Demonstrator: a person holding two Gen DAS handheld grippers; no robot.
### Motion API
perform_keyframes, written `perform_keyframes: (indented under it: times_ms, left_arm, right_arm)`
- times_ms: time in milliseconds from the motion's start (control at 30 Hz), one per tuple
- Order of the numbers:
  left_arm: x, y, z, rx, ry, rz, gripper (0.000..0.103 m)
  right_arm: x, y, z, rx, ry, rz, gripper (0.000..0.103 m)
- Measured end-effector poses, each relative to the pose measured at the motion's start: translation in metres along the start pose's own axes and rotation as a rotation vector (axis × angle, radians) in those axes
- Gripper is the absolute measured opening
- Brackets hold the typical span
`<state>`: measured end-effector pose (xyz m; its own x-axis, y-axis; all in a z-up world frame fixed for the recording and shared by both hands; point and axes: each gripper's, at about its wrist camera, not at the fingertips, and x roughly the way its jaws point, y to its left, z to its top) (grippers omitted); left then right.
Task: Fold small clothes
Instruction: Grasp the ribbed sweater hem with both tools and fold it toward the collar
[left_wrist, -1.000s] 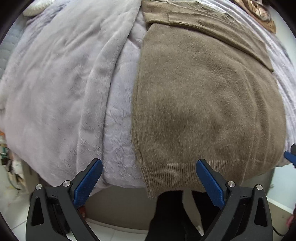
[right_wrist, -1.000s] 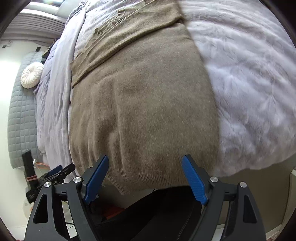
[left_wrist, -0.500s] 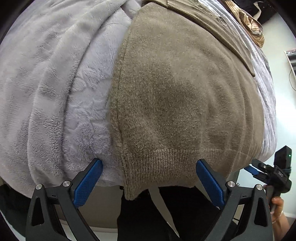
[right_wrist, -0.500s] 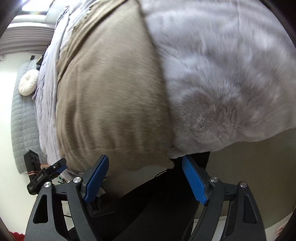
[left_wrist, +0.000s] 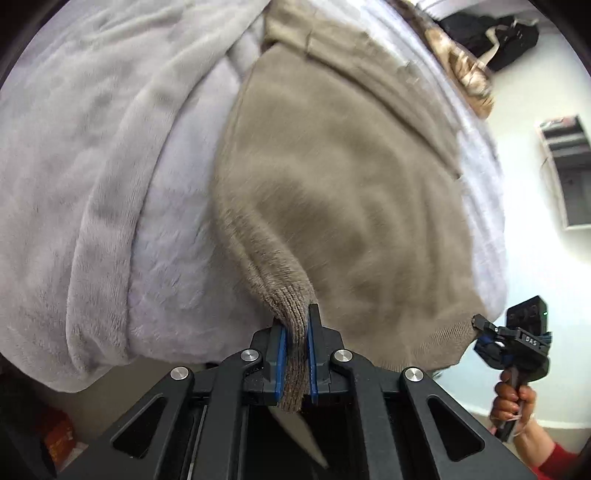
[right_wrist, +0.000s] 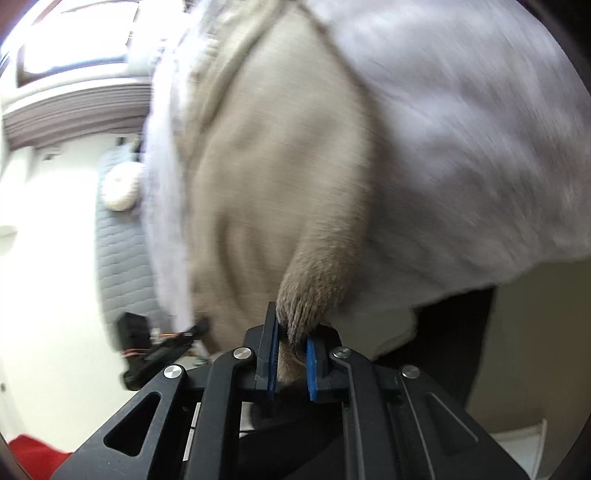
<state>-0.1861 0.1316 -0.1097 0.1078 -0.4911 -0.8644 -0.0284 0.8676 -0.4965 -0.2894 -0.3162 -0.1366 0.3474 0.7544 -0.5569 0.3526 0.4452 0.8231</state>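
Note:
A tan knit sweater (left_wrist: 332, 184) lies flat on a pale grey fleece blanket (left_wrist: 92, 166), with its ribbed hem at the bed's near edge. My left gripper (left_wrist: 295, 321) has its jaws closing tight on the hem's left corner, and the blue pads press the bunched rib. In the right wrist view, which is blurred, my right gripper (right_wrist: 291, 332) has its jaws closing on the sweater (right_wrist: 277, 166) at the hem's right corner, with knit pinched between the pads. The left wrist view shows the right gripper (left_wrist: 480, 328) at that corner, held by a hand (left_wrist: 513, 398).
The blanket (right_wrist: 461, 129) drapes over the bed's front edge. A patterned cloth (left_wrist: 461, 62) and dark clothes (left_wrist: 491, 33) lie at the far end. A grey quilted headboard (right_wrist: 118, 266) and a round white cushion (right_wrist: 122, 188) are at the left. Dark trousers (right_wrist: 454, 350) stand below.
Both grippers went from wide open to closed on the hem corners. Each moved in toward its corner, and the knit now bunches up between the pads.

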Motion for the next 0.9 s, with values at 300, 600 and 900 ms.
perform_keyframes:
  times_ms: [300, 600, 900]
  left_arm:
    - [-0.010, -0.037, 0.098, -0.005, -0.151, 0.003, 0.011]
    - [0.001, -0.058, 0.168, -0.013, -0.206, 0.263, 0.073]
    - [0.017, -0.083, 0.176, 0.141, -0.144, 0.404, 0.078]
  right_arm:
    - [0.003, 0.055, 0.092, -0.006, -0.065, 0.128, 0.013]
    - [0.021, 0.048, 0.180, 0.138, -0.074, 0.020, 0.017]
    - [0.023, 0.076, 0.220, -0.052, 0.032, -0.165, 0.062]
